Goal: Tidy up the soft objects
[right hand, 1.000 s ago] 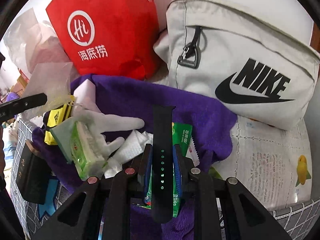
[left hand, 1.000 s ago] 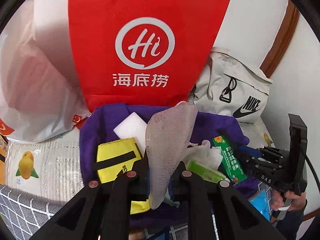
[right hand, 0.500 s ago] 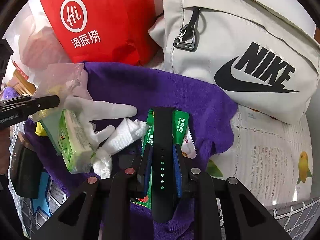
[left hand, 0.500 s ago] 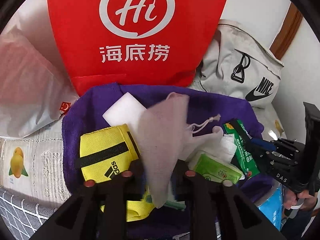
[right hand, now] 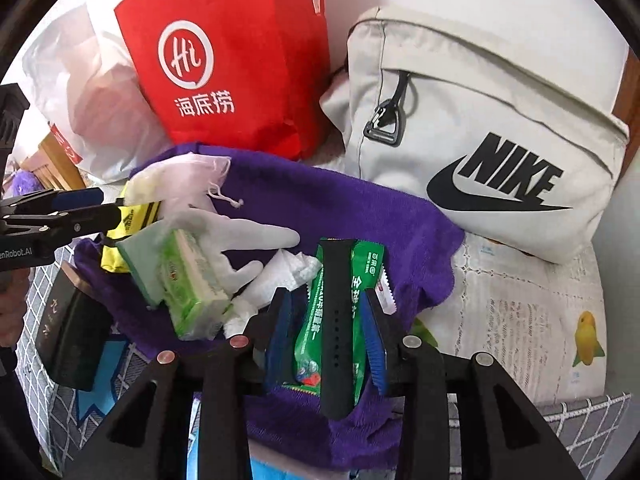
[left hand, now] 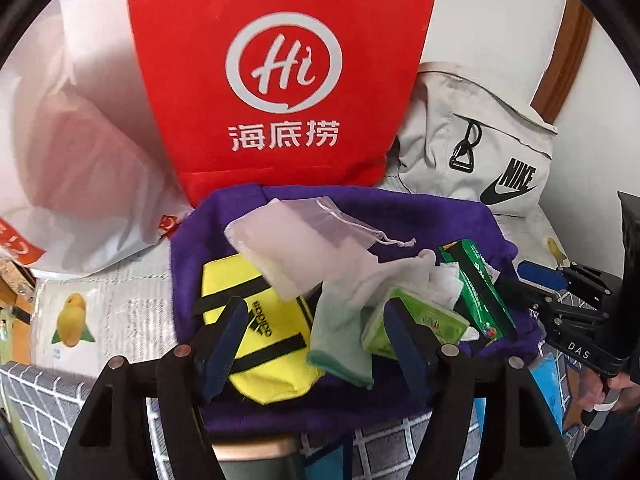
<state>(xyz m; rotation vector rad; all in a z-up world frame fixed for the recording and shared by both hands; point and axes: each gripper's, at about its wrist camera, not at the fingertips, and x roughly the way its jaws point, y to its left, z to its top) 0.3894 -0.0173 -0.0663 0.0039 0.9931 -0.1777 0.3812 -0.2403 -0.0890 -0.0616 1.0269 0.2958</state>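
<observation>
A sheer white mesh drawstring pouch lies crumpled ahead of the left gripper's parted fingers, draped over a yellow Adidas pouch. A white glove sprawls left of the right gripper's fingers, on the purple towel.

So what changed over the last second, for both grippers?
The left gripper opened and let go of the mesh drawstring pouch, which now lies on the purple towel over the yellow Adidas pouch. The right gripper also opened: its pads stand apart from the black strap, which now rests on the green packet. The red bag and Nike bag stayed put.
</observation>
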